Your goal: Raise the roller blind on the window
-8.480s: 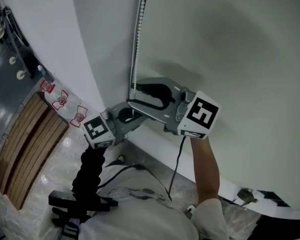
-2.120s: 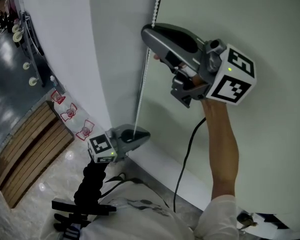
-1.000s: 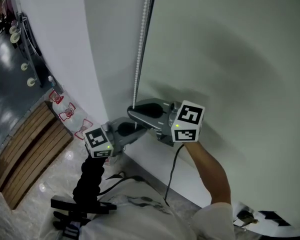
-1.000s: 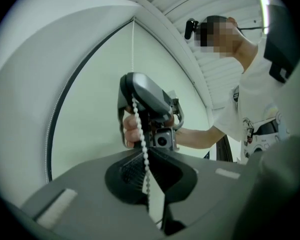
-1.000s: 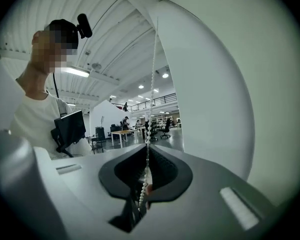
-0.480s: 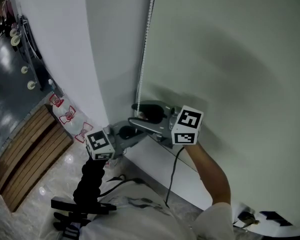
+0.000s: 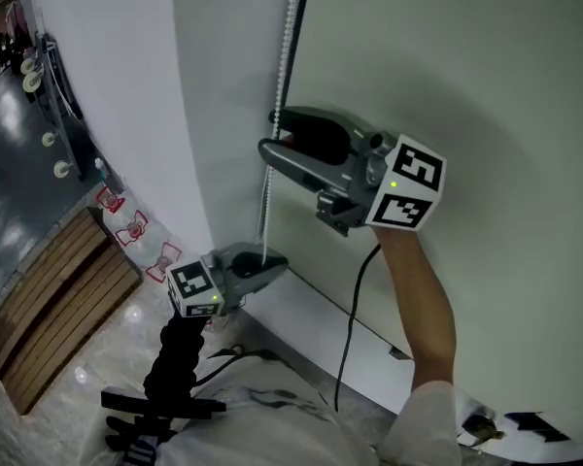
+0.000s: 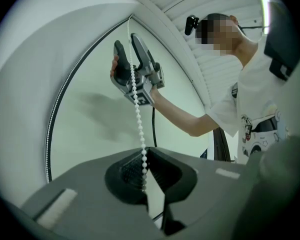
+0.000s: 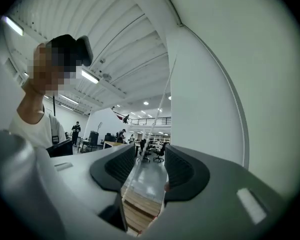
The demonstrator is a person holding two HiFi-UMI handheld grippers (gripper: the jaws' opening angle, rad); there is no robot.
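A white bead chain [image 7: 282,61] hangs down the left edge of the pale roller blind [image 7: 466,85]. Low on the chain, my left gripper [image 7: 264,263] is shut on it; in the left gripper view the beads [image 8: 138,119] end between its pressed pads [image 8: 132,171]. Higher up, my right gripper [image 7: 270,132] straddles the chain, and its jaws are opening. In the right gripper view the chain [image 9: 162,101] is a thin blurred line between the spread pads [image 9: 121,165], touching neither. The left gripper view shows the right gripper [image 8: 132,66] around the chain above.
A white wall [image 7: 117,95] stands left of the chain. A slatted wooden panel [image 7: 49,299] lies on the floor at lower left. A black cable [image 7: 355,328] hangs from my right gripper along the person's forearm. The sill strip [image 7: 316,323] runs below the blind.
My right gripper, shut on the chain just above the left one a second ago, has opened and risen up the chain. The left gripper has stayed low, still gripping.
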